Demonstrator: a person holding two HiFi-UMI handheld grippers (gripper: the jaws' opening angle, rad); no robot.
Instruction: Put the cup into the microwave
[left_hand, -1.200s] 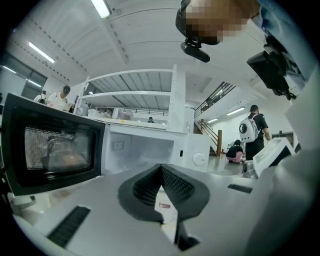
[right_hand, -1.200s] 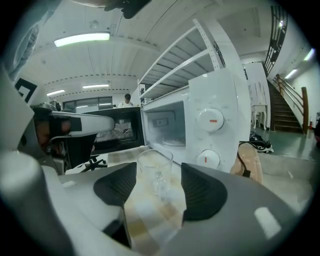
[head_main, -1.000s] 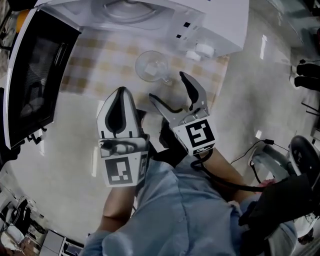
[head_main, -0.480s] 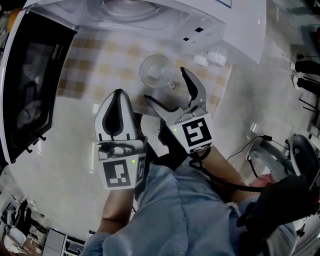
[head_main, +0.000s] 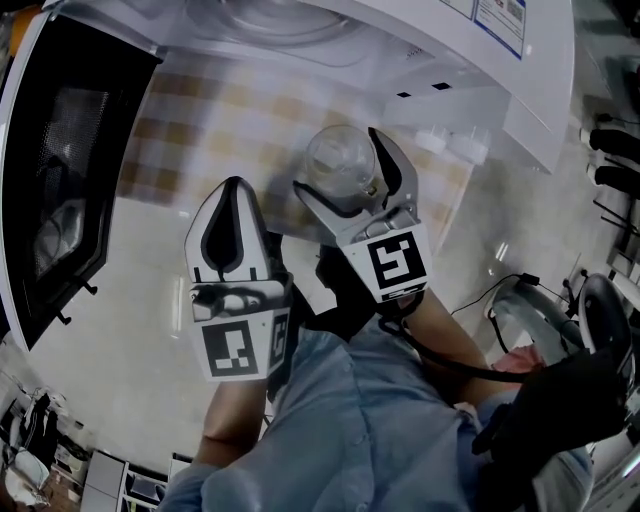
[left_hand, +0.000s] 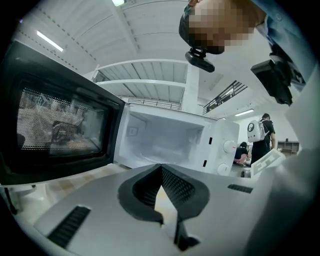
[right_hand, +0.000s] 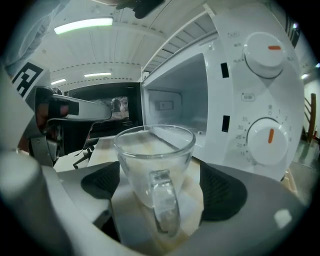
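Head view: a clear glass cup (head_main: 335, 150) stands on a checked cloth (head_main: 200, 115) on the counter (head_main: 130, 310), just before the open white microwave (head_main: 430, 45). The right hand-held gripper (head_main: 338, 166) has its jaws on either side of the cup.

Left gripper view: the left hand-held gripper (left_hand: 161, 172) is closed and empty, facing the oven cavity (left_hand: 165, 140).

Right gripper view: the jaws are wide apart, and the pads (right_hand: 222, 192) do not touch the glass.

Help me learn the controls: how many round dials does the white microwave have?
2. Both round white dials sit on the white microwave front panel, right of its open cavity: one upper, one directly below. None seems hidden.
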